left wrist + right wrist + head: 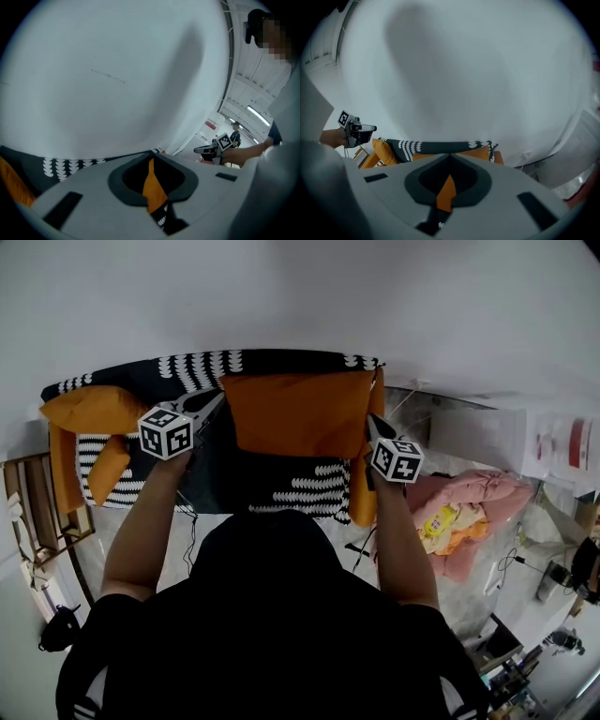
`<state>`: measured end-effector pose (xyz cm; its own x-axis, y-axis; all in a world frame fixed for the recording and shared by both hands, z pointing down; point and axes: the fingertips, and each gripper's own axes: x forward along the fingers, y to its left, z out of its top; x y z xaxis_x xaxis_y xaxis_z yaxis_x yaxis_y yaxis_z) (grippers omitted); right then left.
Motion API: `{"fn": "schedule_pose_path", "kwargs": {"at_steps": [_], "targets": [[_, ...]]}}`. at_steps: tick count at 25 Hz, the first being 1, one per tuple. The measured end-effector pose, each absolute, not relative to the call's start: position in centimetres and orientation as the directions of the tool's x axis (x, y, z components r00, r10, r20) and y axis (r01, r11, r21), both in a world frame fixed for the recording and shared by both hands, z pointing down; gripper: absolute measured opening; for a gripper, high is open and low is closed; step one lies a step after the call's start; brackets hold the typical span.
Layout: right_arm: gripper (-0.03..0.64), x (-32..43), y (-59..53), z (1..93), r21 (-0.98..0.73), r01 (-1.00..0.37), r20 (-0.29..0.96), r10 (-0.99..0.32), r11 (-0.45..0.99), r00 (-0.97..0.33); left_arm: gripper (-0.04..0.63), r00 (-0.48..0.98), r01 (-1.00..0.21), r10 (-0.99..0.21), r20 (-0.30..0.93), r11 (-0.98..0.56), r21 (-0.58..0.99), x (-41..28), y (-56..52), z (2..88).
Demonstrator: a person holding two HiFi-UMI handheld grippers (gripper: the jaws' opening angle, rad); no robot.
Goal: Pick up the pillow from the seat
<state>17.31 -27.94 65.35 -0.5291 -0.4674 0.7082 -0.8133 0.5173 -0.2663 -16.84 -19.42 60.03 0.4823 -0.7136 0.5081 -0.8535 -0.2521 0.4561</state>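
Observation:
An orange pillow point(295, 413) with a black-and-white patterned side hangs in front of me, lifted off the seat point(281, 488). It is held by its two upper corners. My left gripper point(217, 401) is shut on the left corner; orange and patterned fabric point(153, 186) shows pinched between its jaws. My right gripper point(371, 425) is shut on the right corner, with a fold of orange fabric point(446, 193) between its jaws. The seat is a black chair with a white pattern and orange sides, close below and behind the pillow.
Two more orange cushions point(94, 409) point(108, 470) lie at the seat's left end. A wooden shelf point(37, 512) stands at the left. Pink bedding point(473, 502) and a white box point(553, 446) are on the right. A white wall rises behind the seat.

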Motion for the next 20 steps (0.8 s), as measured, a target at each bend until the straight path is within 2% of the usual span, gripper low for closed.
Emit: {"fn": "schedule_pose_path", "kwargs": {"at_steps": [8,12,20], "targets": [[0.008,19.1,-29.0,70.3,-0.243,-0.838,0.765,-0.434,0.489,-0.475,0.066,0.474,-0.857,-0.685,0.553,-0.214,0.469,-17.1,-20.1,63.9],[0.031,19.7,-29.6,72.8,-0.236,-0.846,0.785,-0.419,0.477,-0.456,0.104,0.475,-0.863,-0.657,0.585,-0.221,0.454,-16.8,-20.7,65.9],[0.075,18.6,-31.3,75.9,-0.256,-0.845,0.798,-0.39,0.47,-0.459,0.135,0.484,-0.868,-0.615,0.623,-0.246,0.432,-15.8,-22.0,69.6]]}}
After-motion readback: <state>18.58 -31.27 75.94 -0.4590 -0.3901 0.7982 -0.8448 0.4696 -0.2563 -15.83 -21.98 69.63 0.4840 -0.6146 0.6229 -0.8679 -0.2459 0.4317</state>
